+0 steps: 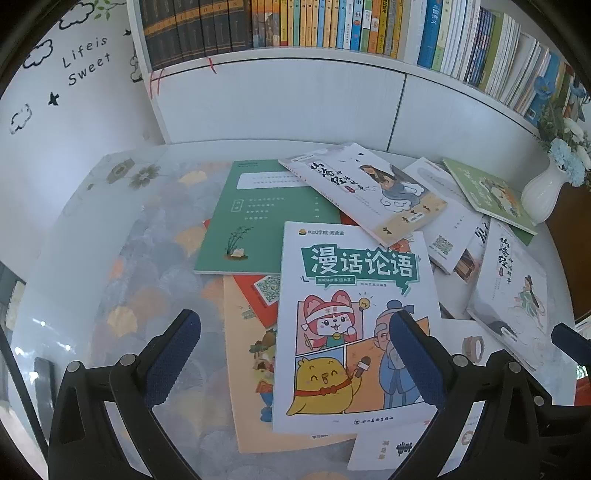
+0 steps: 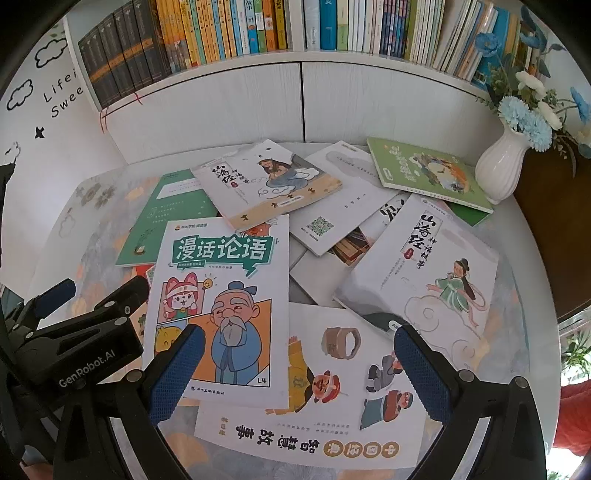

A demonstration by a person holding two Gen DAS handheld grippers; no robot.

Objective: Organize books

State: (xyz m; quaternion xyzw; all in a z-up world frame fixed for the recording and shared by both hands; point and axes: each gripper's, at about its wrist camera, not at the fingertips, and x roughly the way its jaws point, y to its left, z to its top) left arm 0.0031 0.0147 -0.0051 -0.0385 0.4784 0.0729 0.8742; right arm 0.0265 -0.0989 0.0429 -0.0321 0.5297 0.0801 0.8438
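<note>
Books strewn flat across the bench (image 1: 110, 258), left claw (image 1: 295, 354) spread wide and empty above the cartoon comic book (image 1: 354, 295), right claw (image 2: 299, 369) likewise wide and empty over an upside-down storybook (image 2: 332, 406), white vase (image 2: 498, 170) far right, shelf (image 2: 258, 66) behind.

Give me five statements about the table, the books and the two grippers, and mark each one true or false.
1. Both the left gripper and the right gripper are open and hold nothing. True.
2. The comic-cover book stands upright on the shelf. False: it lies flat on the table.
3. The white vase holds blue and white flowers. True.
4. The green notebook lies on top of every other book. False: another book overlaps its corner.
5. The bookshelf is empty. False: it is full of books.
</note>
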